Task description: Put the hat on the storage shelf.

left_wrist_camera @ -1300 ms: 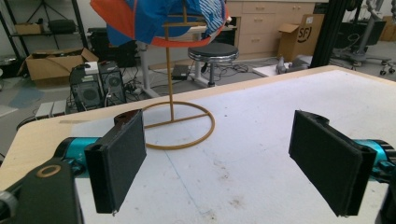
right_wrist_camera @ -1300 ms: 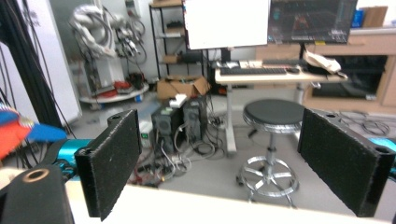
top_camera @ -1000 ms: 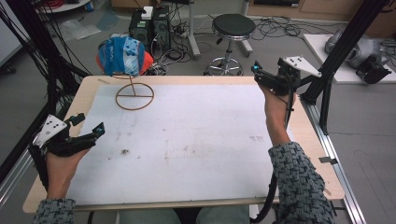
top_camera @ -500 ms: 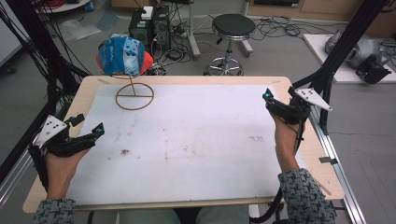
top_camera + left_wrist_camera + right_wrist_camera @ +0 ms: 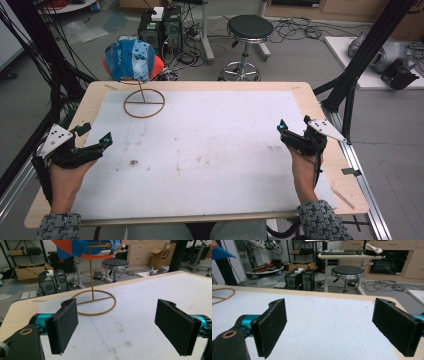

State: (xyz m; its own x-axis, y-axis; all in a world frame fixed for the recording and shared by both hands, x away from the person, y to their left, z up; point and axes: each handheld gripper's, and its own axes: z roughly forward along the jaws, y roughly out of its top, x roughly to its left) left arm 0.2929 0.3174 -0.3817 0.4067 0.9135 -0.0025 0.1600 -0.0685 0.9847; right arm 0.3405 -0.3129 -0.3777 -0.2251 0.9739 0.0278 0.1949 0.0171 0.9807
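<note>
Cap: we saw the blue, white and orange cap (image 5: 131, 61) hanging on top of its stand at the far left corner of the table, above the table edge; nothing touched it
Stand: the thin wire stand (image 5: 144, 103) stood upright on its round base ring on the white mat (image 5: 210, 150); in the left gripper view its post rose straight ahead of the jaws, with the cap's underside at the top of the frame
Left gripper: our left gripper (image 5: 92, 141) lay low at the near left edge of the mat, jaws spread wide and holding nothing, pointed toward the stand but well apart from it; it had kept that place over the last second
Right gripper: our right gripper (image 5: 295, 131) rested at the right edge of the mat, jaws also spread wide and empty; a second ago it had been raised farther back near the far right side of the table, and it had since come down and toward us
What that meant: with the cap on the stand and both grippers empty and drawn back to the two sides, we judged that the hanging was done and the hands had settled at rest, unless a fresh reach for the cap was to begin
Surroundings: a black stool (image 5: 248, 30) and computer boxes (image 5: 160, 27) stood on the floor beyond the table (image 5: 210, 86)
</note>
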